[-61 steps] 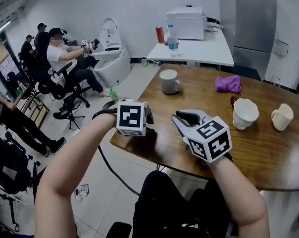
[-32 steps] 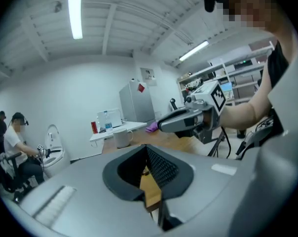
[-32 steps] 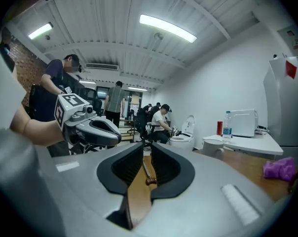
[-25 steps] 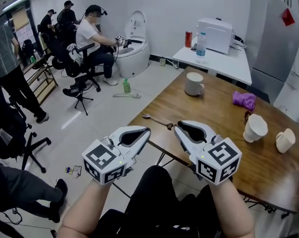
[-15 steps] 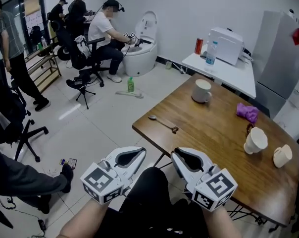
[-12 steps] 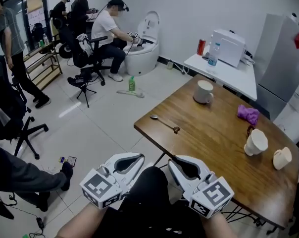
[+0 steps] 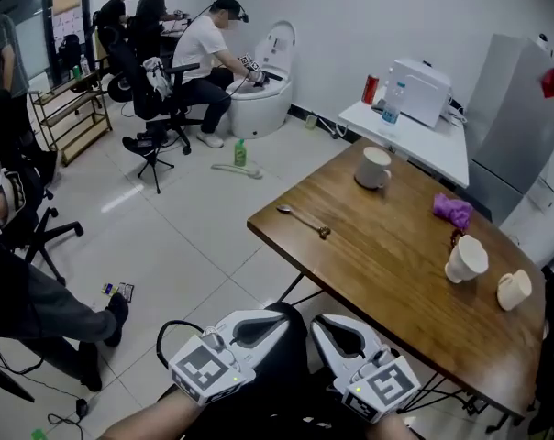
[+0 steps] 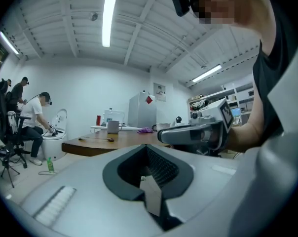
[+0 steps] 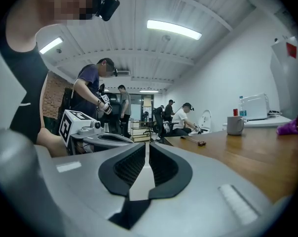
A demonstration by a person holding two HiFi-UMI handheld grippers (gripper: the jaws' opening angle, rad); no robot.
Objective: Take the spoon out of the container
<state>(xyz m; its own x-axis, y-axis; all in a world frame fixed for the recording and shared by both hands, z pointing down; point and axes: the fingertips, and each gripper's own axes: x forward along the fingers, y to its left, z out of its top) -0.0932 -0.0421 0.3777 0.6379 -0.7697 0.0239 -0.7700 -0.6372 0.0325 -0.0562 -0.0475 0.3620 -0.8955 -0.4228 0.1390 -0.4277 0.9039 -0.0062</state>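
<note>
A metal spoon (image 7: 303, 219) lies flat on the wooden table (image 7: 387, 255) near its left corner, outside every cup. It also shows small in the left gripper view, spoon (image 8: 96, 139), and in the right gripper view, spoon (image 9: 194, 140). A grey mug (image 7: 373, 167) stands further back on the table. My left gripper (image 7: 281, 320) and right gripper (image 7: 319, 325) hang side by side low over my lap, short of the table's near edge. Both are shut with nothing between the pads, as the left gripper (image 8: 146, 146) and right gripper (image 9: 148, 144) show.
A white cup (image 7: 464, 258), a cream cup (image 7: 511, 290) and a purple cloth (image 7: 451, 211) sit at the table's right side. Beyond it stand a white side table (image 7: 415, 136) and a grey cabinet (image 7: 511, 117). Seated people (image 7: 208, 53) and office chairs (image 7: 38, 218) fill the left floor.
Both grippers have drawn back from the table edge and dropped toward my lap. The view has pulled away from the table. The spoon stays where it lies.
</note>
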